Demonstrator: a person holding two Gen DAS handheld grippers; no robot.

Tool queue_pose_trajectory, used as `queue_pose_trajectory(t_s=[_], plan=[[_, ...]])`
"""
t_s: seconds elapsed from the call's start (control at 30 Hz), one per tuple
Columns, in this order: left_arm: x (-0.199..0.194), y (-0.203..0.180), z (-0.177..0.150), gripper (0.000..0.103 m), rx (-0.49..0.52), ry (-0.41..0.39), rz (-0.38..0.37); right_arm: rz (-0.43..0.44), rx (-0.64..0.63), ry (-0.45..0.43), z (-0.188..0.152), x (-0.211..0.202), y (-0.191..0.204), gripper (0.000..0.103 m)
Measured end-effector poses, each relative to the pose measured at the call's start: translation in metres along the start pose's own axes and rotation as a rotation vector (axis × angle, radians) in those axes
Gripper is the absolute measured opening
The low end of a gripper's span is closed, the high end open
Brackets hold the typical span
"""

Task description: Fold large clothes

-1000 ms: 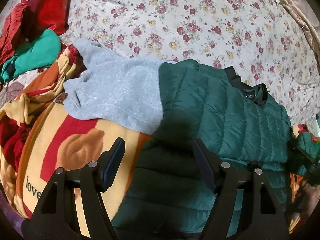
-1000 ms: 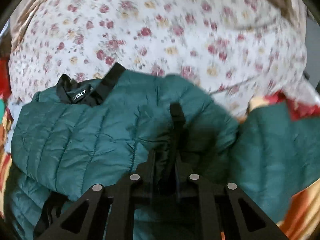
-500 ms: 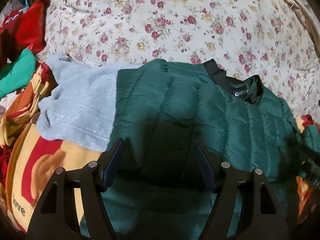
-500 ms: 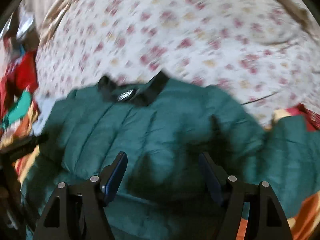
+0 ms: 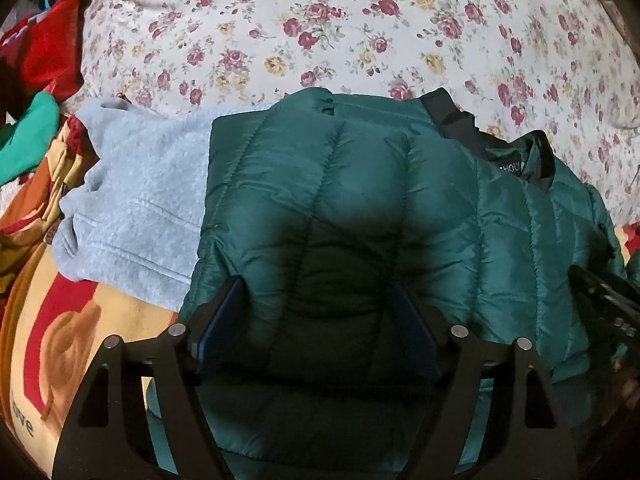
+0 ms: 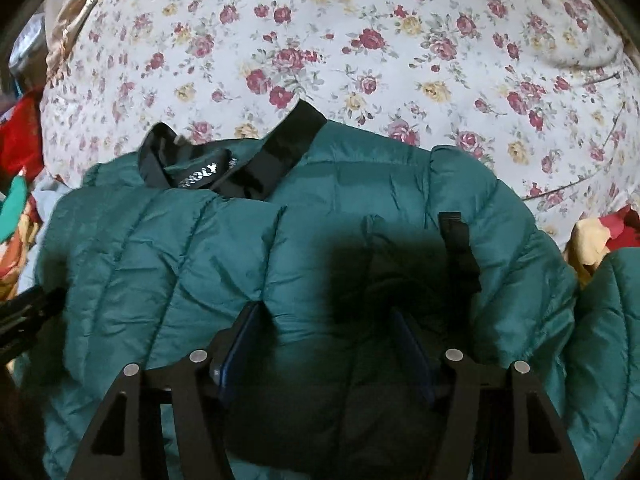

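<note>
Both grippers stand with jaws apart and nothing clamped: the left gripper (image 5: 316, 320) has just been opening, the right gripper (image 6: 324, 340) just closing, each straddling the green puffer jacket (image 5: 360, 200). It lies half-folded on the floral bed (image 5: 360, 20), overlapping a grey sweater (image 5: 140, 184). The slick, puffy shell will likely slide and spring back, so pinch a quilted seam or hem edge.

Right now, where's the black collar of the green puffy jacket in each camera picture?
Left wrist view: black collar sits upper right, atop the green puffer jacket.
Right wrist view: black collar sits upper left of centre, at the jacket's top edge.
Shared landmark: the floral bedsheet just beyond the collar.
</note>
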State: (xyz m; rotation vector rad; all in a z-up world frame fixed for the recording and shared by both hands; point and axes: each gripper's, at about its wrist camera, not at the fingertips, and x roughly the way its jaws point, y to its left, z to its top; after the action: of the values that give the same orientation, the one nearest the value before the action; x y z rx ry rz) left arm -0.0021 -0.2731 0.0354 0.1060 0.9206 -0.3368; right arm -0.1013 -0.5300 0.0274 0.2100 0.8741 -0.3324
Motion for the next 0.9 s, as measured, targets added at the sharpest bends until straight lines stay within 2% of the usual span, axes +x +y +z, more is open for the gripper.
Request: queue_pose_trajectory(t_s=[0.1, 0.2, 0.33, 0.43, 0.63, 0.67, 0.7, 0.77, 0.9], plan=[[0.001, 0.001, -0.001, 0.078, -0.005, 0.001, 0.0, 0.035, 0.027, -0.026, -0.008, -0.029, -0.007, 0.063], [0.002, 0.0, -0.001, 0.079, 0.001, -0.003, 0.006, 0.03, 0.016, -0.044, -0.02, -0.044, -0.009, 0.064], [0.003, -0.003, -0.002, 0.083, 0.018, -0.01, 0.012, -0.019, 0.0, 0.007, -0.033, -0.024, -0.012, 0.064], [0.004, -0.005, -0.003, 0.084, 0.025, -0.014, 0.014, -0.02, 0.009, 0.035, -0.034, -0.007, -0.017, 0.064], [-0.005, -0.003, -0.004, 0.084, 0.024, -0.007, 0.015, -0.022, 0.043, 0.022, -0.027, -0.023, -0.018, 0.064], [-0.008, -0.002, -0.005, 0.084, 0.019, -0.009, 0.013, -0.017, 0.049, 0.015, -0.026, -0.028, -0.017, 0.065], [-0.012, -0.001, -0.006, 0.084, 0.014, -0.01, 0.009, -0.01, 0.053, 0.009, -0.026, -0.036, -0.016, 0.072], [-0.021, 0.002, -0.007, 0.084, -0.001, -0.009, 0.001, 0.0, 0.051, -0.004, -0.028, -0.047, -0.012, 0.079], [-0.047, 0.004, -0.011, 0.084, -0.006, -0.049, -0.006, 0.006, 0.037, -0.025, -0.032, -0.067, 0.001, 0.079]])
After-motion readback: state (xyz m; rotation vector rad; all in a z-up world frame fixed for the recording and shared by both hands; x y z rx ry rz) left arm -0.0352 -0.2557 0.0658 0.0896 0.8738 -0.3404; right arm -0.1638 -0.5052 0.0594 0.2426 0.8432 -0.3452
